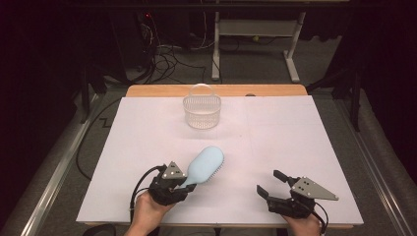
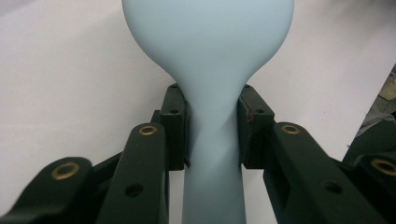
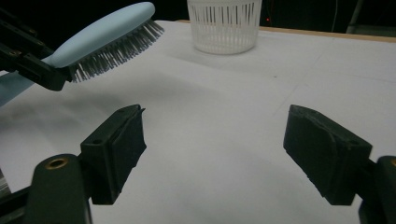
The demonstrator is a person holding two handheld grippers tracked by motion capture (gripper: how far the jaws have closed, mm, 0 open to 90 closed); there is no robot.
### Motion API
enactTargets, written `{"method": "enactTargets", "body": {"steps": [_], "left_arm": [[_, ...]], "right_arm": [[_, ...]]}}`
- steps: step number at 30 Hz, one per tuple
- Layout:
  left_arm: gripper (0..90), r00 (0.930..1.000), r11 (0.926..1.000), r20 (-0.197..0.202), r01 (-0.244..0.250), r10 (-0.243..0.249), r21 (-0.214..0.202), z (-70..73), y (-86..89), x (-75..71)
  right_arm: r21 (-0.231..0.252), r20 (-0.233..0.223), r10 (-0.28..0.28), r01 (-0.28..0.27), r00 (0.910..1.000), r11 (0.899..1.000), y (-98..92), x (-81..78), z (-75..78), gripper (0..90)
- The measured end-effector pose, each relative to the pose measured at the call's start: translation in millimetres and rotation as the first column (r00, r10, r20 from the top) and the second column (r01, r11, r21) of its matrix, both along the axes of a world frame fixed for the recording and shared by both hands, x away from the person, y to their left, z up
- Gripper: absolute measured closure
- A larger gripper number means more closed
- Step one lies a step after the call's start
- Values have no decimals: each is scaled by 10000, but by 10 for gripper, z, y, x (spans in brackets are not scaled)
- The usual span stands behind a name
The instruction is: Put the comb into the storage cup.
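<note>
A pale blue hairbrush (image 1: pixel 206 164) is held up off the white table, head pointing away and to the right, bristles facing down (image 3: pixel 116 53). My left gripper (image 1: pixel 189 184) is shut on its handle (image 2: pixel 212 140), both pads pressing the narrow neck. A white slatted basket (image 1: pixel 202 112) with a hoop handle stands at the far middle of the table (image 3: pixel 224 25). My right gripper (image 1: pixel 269 183) sits near the front right edge, open, nothing between its jaws (image 3: pixel 212 149).
The white sheet (image 1: pixel 275 132) covers a wooden tabletop whose back edge shows (image 1: pixel 162 90). Behind it are a desk frame (image 1: pixel 292 54) and loose cables on the floor (image 1: pixel 167 61). Metal rails run along both sides of the table.
</note>
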State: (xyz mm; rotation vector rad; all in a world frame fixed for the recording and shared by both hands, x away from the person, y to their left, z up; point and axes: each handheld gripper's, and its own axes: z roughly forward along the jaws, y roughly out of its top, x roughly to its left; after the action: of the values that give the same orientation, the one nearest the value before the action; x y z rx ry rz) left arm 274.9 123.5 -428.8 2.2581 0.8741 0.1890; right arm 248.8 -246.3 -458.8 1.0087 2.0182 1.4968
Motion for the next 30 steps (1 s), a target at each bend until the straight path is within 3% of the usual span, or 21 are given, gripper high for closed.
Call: {"method": "enactTargets", "body": {"steps": [13,30], "left_arm": [[689,9992,9992,42,404,-404,-27,-14,-212,4],[689,9955,9961,376,866,-872,185,-22,-436,-40]], "right_arm": [[263,-601,817,-803,9948,9964,323,68,45,201],[833,-1435,1450,-1340,9790,9875,616,225,41,166]]}}
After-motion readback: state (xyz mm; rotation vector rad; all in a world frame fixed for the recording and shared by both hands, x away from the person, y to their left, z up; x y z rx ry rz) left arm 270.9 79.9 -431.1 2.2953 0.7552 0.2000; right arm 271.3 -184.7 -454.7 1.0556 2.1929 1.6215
